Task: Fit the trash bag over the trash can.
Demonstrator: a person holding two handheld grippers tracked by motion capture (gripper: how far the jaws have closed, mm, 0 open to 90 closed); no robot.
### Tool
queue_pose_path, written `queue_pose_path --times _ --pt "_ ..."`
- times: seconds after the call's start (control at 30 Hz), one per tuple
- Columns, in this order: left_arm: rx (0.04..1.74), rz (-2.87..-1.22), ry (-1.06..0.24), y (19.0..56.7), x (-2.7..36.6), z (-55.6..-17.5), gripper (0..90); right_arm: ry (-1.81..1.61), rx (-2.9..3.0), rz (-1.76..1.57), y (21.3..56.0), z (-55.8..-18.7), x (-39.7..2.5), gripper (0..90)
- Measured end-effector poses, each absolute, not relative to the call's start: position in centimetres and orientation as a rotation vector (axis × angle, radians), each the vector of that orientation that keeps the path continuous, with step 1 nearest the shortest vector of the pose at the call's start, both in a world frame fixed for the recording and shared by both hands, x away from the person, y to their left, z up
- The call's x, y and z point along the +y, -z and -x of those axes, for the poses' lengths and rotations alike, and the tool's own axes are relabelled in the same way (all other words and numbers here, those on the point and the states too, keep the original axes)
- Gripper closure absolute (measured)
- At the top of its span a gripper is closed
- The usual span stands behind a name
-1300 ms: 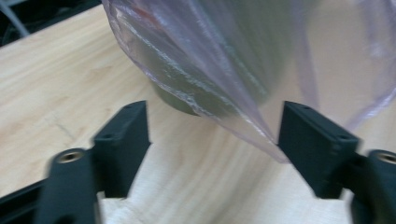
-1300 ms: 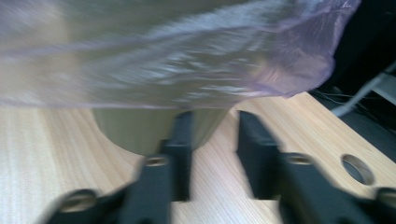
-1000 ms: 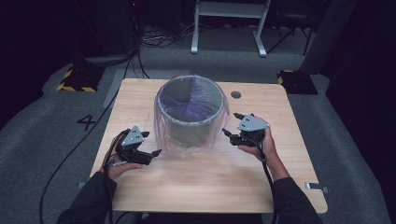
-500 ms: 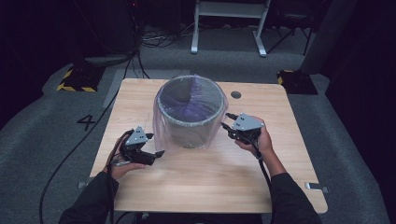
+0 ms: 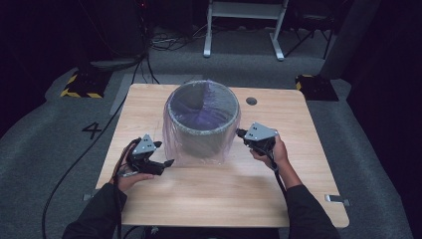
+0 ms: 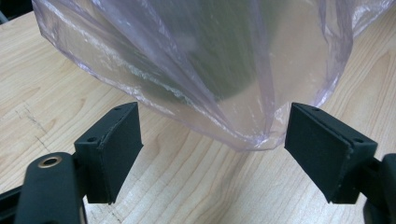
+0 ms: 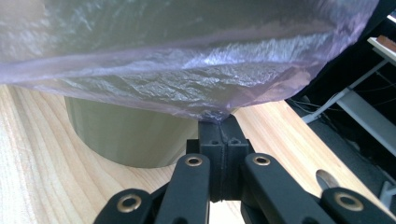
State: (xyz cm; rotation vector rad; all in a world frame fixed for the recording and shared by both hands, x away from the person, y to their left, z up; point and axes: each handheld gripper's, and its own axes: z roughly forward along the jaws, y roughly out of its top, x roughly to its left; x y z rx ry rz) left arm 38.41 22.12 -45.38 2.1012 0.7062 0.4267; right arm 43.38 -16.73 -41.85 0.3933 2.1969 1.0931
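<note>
At table (image 5: 149, 209) centre sits the grey waste bin (image 5: 201, 132), its clear purple bin liner (image 5: 171, 144) draped down outside. Right gripper (image 5: 242, 133) at 3 o'clock is clamped on the liner edge; a hard tug likely tears the thin film or tips the bin. Left gripper (image 6: 212, 140) at 7 o'clock gapes around the hem, untouched; closing late risks missing.
</note>
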Motion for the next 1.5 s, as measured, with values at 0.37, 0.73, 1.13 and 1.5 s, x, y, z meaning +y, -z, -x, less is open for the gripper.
queue_pose_path --times 0.37,0.73,1.13,1.5 --pt "0.727 -2.11 -0.433 46.1 22.5 -37.8 16.6 -1.091 2.245 -0.445 44.1 -43.1 -17.7 90.0" --pt "0.756 -2.171 -0.388 47.9 22.4 -36.9 16.1 -1.02 2.356 -0.53 47.2 -44.3 -17.7 90.0" --pt "0.761 -2.228 -0.365 49.3 21.8 -35.7 15.8 -1.104 2.404 -0.643 47.8 -44.9 -18.3 62.6" --pt "0.762 -2.263 -0.333 50.1 21.7 -35.2 15.8 -1.284 2.409 -0.766 46.4 -44.2 -22.8 27.2"
